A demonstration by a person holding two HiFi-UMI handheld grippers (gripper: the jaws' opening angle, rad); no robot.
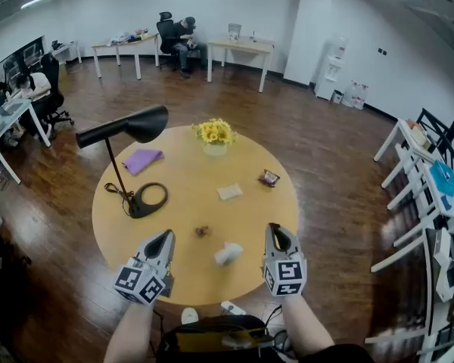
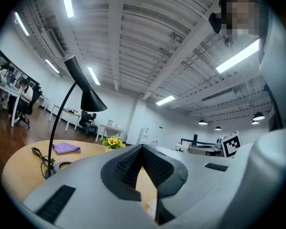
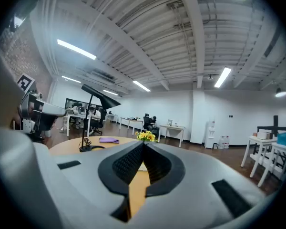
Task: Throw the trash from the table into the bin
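Evidently poised to start, the left hand-held gripper and right hand-held gripper flanked the crumpled paper. Both were closed, holding nothing.

Tabletop: we log plain light yellow-tan, no pattern.
Lamp: black all over, by the tabletop's left edge.
Cloth: purple, far left edge.
Flowers: yellow, in a pale vase, far edge.
Paper square: cream, mid-tabletop.
Wrapper: dark with red, near the right edge.
Crumpled piece: white, near the front edge.
Scrap: dark brown; we can tell no more.
Left gripper, right gripper: grey, black pads, cubes with black-and-white square markers.
Floor: dark brown planks.
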